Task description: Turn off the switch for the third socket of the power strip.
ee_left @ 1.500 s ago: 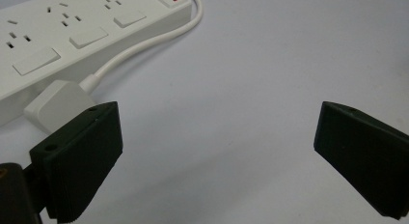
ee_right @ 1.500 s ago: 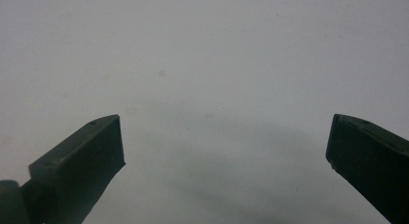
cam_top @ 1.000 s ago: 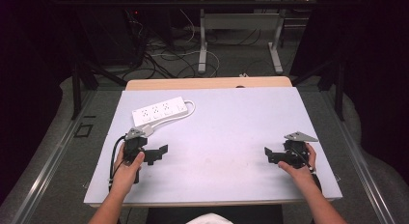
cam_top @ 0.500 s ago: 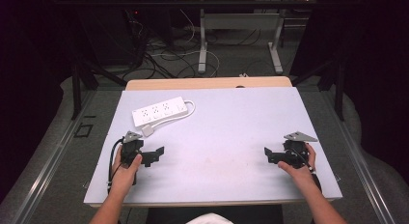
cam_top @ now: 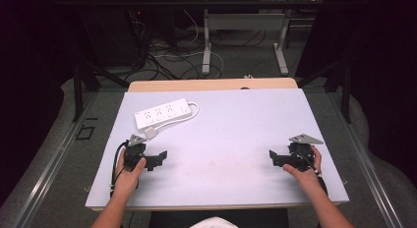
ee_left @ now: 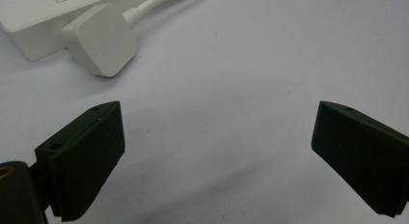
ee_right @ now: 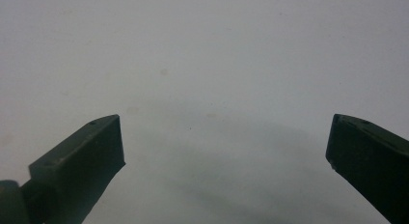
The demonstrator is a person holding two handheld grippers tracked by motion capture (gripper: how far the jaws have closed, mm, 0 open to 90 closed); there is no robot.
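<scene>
Basically the thing in play is the white power strip (cam_top: 163, 113), lying flat at about 11 o'clock on the white table (cam_top: 236, 125), its cord looped at its right end and its white plug (ee_left: 100, 39) resting against its near-left corner. Left gripper (cam_top: 153, 160) sits at 8 o'clock, jaws wide apart, holding nothing, plug just ahead at its 11 o'clock. Right gripper (cam_top: 276, 158) at 4 o'clock, well apart from the strip, jaws also spread wide and empty over bare table. Strip looks like rigid, light, smooth plastic, likely to slide if nudged. Best hold is probably across its narrow width. The plug is a small, hard block; pinch its flat sides. The cord is floppy and will drag.
</scene>
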